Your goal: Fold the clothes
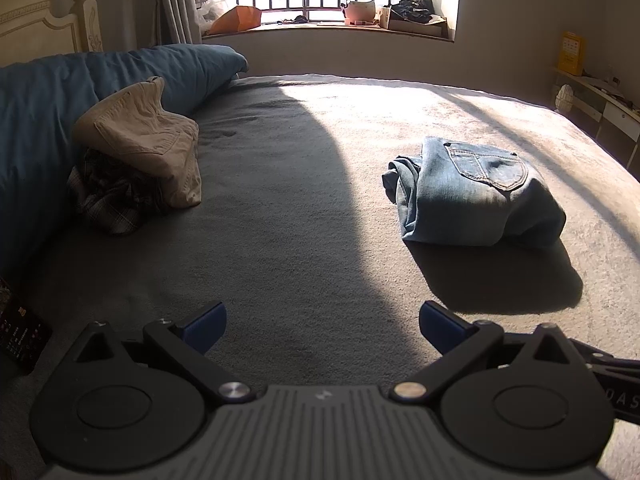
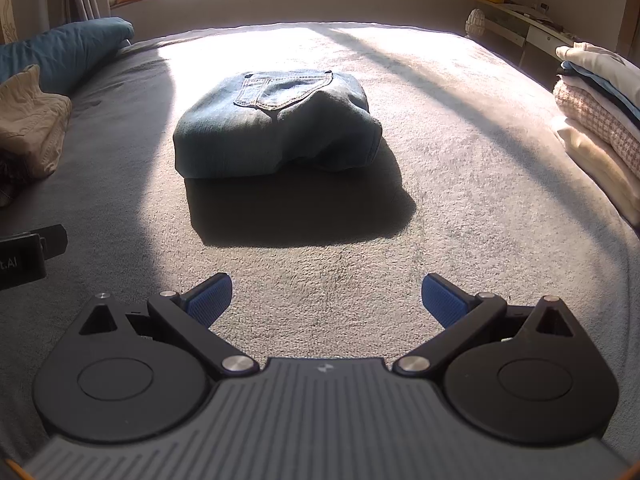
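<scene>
Blue-padded left gripper [image 1: 322,326] and right gripper [image 2: 326,300] gape wide, holding nothing

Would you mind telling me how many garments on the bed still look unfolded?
2: the beige trousers heaped by the blue pillow, and the plaid garment crumpled beneath them. More may be hidden under that heap. The jeans look folded already.

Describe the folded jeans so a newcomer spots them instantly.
On the grey bed, look at the sunlit middle patch. The folded jeans lie there alone, back pocket up. They are the only blue denim: beige trousers lie by the pillow, the pale stack at the right edge.
</scene>
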Motion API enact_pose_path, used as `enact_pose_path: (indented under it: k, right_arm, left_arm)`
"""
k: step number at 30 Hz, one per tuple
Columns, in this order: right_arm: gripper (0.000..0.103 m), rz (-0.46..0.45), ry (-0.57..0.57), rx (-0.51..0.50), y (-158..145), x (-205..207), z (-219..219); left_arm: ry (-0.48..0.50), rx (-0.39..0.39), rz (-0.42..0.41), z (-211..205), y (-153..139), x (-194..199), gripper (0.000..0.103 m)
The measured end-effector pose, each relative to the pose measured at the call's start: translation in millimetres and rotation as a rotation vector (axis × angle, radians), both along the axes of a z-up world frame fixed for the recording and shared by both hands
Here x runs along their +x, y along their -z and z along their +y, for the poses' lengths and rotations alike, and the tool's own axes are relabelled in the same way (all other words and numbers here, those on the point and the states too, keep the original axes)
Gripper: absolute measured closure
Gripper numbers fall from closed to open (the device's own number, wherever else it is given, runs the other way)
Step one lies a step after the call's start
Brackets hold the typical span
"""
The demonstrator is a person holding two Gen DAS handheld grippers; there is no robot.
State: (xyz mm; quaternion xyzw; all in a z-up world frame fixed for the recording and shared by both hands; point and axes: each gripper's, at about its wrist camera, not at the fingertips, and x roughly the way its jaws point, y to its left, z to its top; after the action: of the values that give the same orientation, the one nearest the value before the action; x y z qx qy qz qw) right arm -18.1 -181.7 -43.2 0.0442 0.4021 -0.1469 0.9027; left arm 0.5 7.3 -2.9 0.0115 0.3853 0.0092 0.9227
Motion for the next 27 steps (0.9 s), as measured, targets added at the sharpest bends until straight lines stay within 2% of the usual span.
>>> enact_pose_path:
  k: [27]
  right_arm:
    - [0.001, -0.007, 0.002, 0.003, -2.1, -0.9, -1.8]
  left_arm:
    - [0.005, -0.013, 0.003, 2.3, 0.9, 0.6, 0.0]
